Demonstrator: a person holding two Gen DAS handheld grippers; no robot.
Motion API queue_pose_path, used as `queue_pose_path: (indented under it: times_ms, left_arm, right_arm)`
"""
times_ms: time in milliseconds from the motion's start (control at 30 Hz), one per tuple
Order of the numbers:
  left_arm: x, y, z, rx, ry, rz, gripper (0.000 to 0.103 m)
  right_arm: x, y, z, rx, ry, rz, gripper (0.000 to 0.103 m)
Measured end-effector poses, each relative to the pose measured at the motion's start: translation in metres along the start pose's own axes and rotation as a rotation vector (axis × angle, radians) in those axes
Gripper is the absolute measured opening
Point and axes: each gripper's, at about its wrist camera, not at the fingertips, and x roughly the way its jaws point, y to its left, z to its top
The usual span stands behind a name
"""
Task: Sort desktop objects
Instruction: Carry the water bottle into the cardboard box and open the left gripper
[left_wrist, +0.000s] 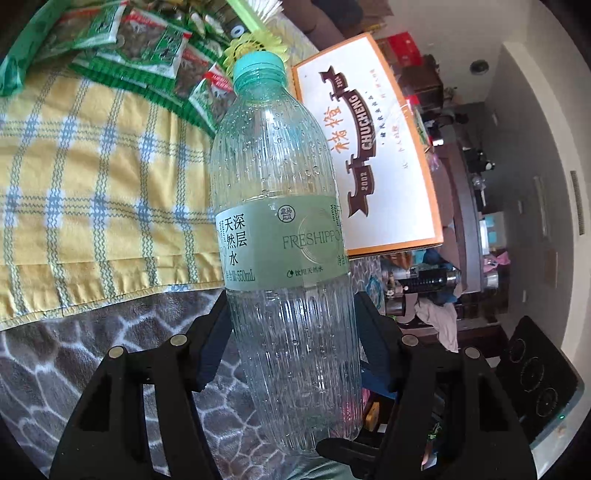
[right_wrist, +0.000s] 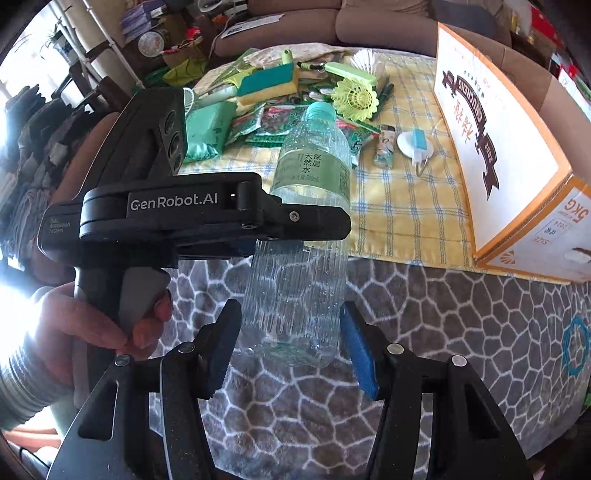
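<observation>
A clear water bottle (left_wrist: 280, 177) with a teal cap and a pale green label is held above the table, with both grippers on it. In the left wrist view my left gripper (left_wrist: 291, 299) is shut on its lower body, a pad against each side. The right wrist view shows the same bottle (right_wrist: 314, 162) leaning away from the camera. There my left gripper (right_wrist: 306, 236) clamps across its middle, held by a person's hand (right_wrist: 110, 325). My right gripper (right_wrist: 290, 310) is shut on the bottle's base, its blue pads against both sides.
An orange-and-white cardboard box (right_wrist: 498, 147) stands at the right on the yellow plaid cloth (right_wrist: 399, 206). Behind the bottle lie green snack packets (right_wrist: 273, 122), a sponge (right_wrist: 266, 81), a yellow shuttlecock (right_wrist: 354, 99), a lighter (right_wrist: 384, 147) and a white hook (right_wrist: 415, 142). A grey patterned mat (right_wrist: 406, 332) covers the near side.
</observation>
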Motion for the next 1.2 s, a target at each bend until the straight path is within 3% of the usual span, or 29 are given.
queue_pose_path:
  times_ms: [167, 267, 433, 567, 800, 1000, 1033, 1133, 1167, 1200]
  left_arm:
    - [-0.014, -0.07, 0.031, 0.083, -0.03, -0.019, 0.059]
    - [-0.002, -0.127, 0.06, 0.124, -0.034, -0.042, 0.059]
    - [0.063, -0.214, 0.106, 0.158, -0.001, -0.07, 0.059]
    - [0.138, -0.254, 0.136, 0.15, 0.042, -0.067, 0.059]
    - [0.265, -0.25, 0.17, 0.077, 0.113, 0.025, 0.059]
    - [0.321, -0.233, 0.171, 0.041, 0.156, 0.096, 0.059]
    - [0.326, -0.231, 0.169, 0.034, 0.171, 0.12, 0.062]
    - [0.329, -0.232, 0.164, 0.025, 0.181, 0.177, 0.086]
    - [0.324, -0.234, 0.163, 0.022, 0.169, 0.186, 0.102]
    - [0.316, -0.237, 0.163, 0.019, 0.155, 0.181, 0.103]
  right_arm:
    - [-0.044, -0.005, 0.02, -0.041, -0.08, -0.029, 0.057]
    - [-0.081, -0.027, 0.04, -0.039, -0.134, -0.062, 0.057]
    - [-0.139, -0.094, 0.074, -0.006, -0.187, -0.161, 0.057]
    - [-0.159, -0.164, 0.091, 0.048, -0.185, -0.22, 0.055]
    - [-0.118, -0.284, 0.103, 0.138, -0.06, -0.272, 0.052]
    - [-0.08, -0.344, 0.096, 0.174, 0.022, -0.274, 0.052]
    - [-0.076, -0.347, 0.096, 0.171, 0.036, -0.281, 0.052]
    - [-0.063, -0.353, 0.092, 0.144, 0.094, -0.33, 0.05]
    - [-0.06, -0.353, 0.091, 0.131, 0.11, -0.35, 0.049]
    - [-0.058, -0.351, 0.092, 0.125, 0.122, -0.363, 0.05]
